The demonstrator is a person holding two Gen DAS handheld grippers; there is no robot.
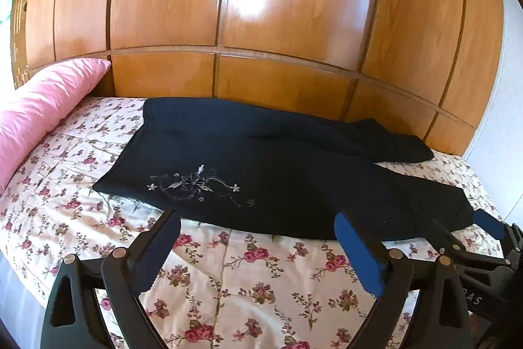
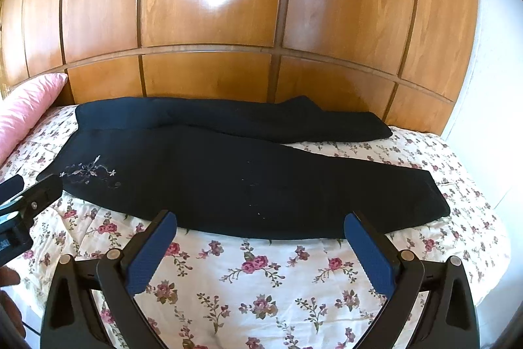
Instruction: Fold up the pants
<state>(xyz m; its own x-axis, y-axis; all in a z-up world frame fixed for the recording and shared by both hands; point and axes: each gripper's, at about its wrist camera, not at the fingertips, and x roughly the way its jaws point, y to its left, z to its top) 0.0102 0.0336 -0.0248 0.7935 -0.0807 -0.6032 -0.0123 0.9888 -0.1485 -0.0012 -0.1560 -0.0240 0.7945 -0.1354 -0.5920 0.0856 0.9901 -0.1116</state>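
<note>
Black pants (image 1: 261, 172) lie flat across the bed (image 1: 228, 277) on the floral bedspread, spread sideways: waist end at left, legs running right. Pale embroidered flower motif (image 1: 196, 185) sits on the near-left part of the fabric, close to the near hem edge. Two legs split toward the right: far leg (image 2: 294, 123) lies along the wardrobe side, near leg (image 2: 359, 195) angles out to the right and ends short of the bed's right edge, with a wedge of bedspread showing between them. Some wrinkles in the far leg, otherwise flat. Left gripper (image 1: 258, 228) has its fingers spread wide, nothing between them; tips sit just at the near edge of the pants, over the bedspread, and I can't tell whether they touch the cloth. Right gripper (image 2: 261, 228) is likewise wide open and holds nothing, tips at the near edge of the pants further right, around mid-leg. The two grippers are side by side: the right one's blue pad shows at the right margin of the left wrist view, the left one's body at the left margin of the right wrist view. Pink pillow (image 1: 42, 107) leans at the far-left end of the bed, apart from the pants. Glossy wooden wardrobe (image 1: 261, 5) stands directly behind the bed; white wall at far right.
</note>
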